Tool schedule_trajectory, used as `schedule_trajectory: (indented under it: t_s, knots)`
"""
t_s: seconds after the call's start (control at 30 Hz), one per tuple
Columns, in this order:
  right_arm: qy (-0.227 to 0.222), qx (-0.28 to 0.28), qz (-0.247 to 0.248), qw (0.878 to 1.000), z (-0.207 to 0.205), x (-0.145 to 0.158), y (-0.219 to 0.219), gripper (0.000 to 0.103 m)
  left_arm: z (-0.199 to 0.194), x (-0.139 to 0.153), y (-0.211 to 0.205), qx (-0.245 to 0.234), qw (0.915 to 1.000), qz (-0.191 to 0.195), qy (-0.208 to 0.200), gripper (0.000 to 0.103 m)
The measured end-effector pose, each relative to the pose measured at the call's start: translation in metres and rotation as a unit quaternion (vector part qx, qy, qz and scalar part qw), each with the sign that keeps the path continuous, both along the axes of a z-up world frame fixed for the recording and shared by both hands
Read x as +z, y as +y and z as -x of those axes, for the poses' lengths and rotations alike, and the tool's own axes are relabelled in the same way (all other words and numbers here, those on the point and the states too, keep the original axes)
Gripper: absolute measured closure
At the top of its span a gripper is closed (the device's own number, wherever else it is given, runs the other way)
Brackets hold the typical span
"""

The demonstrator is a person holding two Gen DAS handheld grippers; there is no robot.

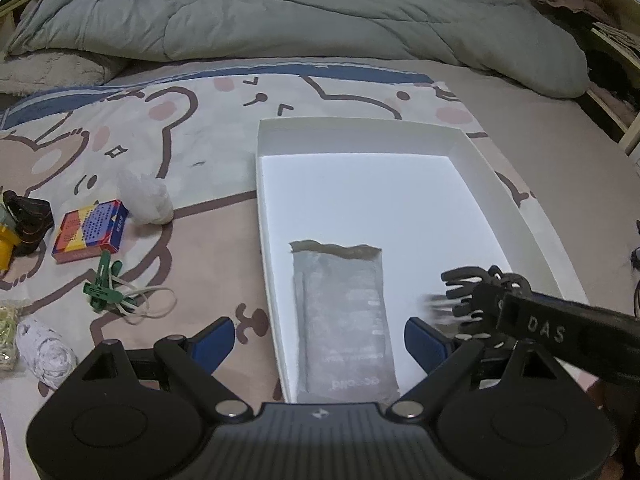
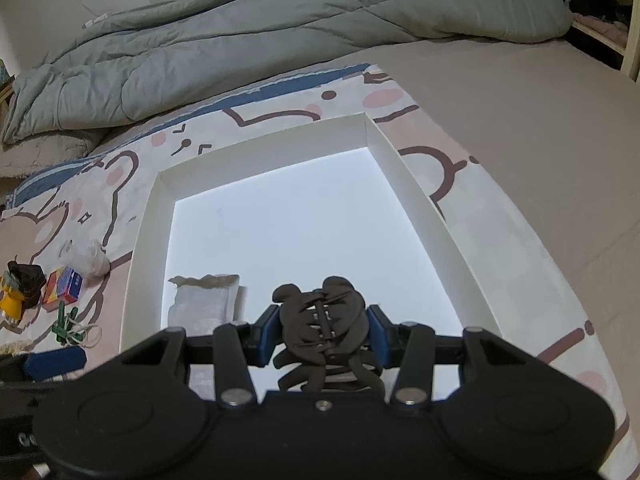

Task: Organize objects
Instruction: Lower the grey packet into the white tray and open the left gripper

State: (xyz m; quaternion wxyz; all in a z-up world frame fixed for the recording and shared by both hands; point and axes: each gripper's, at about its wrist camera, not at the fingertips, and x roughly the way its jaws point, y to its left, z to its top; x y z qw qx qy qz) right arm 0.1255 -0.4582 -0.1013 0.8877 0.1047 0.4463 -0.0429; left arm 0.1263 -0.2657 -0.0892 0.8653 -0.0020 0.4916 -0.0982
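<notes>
A white shallow box [image 1: 500, 184] [image 2: 420, 192] lies on the bed. A grey foil packet [image 1: 344, 320] [image 2: 204, 300] lies flat inside it near the front left. My right gripper [image 2: 322, 332] is shut on a black claw hair clip [image 2: 320, 320] and holds it over the box's near right part; the clip also shows in the left wrist view [image 1: 476, 292]. My left gripper [image 1: 320, 338] is open and empty, straddling the box's left wall above the packet.
Left of the box on the cartoon sheet lie a colourful card box [image 1: 90, 232], a white crumpled bag [image 1: 148, 196], green clips with rubber bands [image 1: 108, 284], a dark pouch [image 1: 30, 216] and a white roll [image 1: 46, 350]. A grey duvet [image 1: 300, 12] lies behind.
</notes>
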Motion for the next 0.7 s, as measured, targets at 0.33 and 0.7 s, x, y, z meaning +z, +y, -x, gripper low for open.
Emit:
schedule_trajectory:
  t_s: [0.33, 0.7]
  knots:
    - [0.007, 0.021, -0.005, 1.0, 0.001, -0.002, 0.013, 0.056, -0.007, -0.001, 0.008, 0.015, 0.9998, -0.009, 0.001, 0.011]
    - [0.004, -0.012, 0.012, 1.0, 0.004, 0.006, 0.005, 0.029, -0.009, -0.002, 0.01, 0.015, 0.9998, -0.012, 0.001, 0.011]
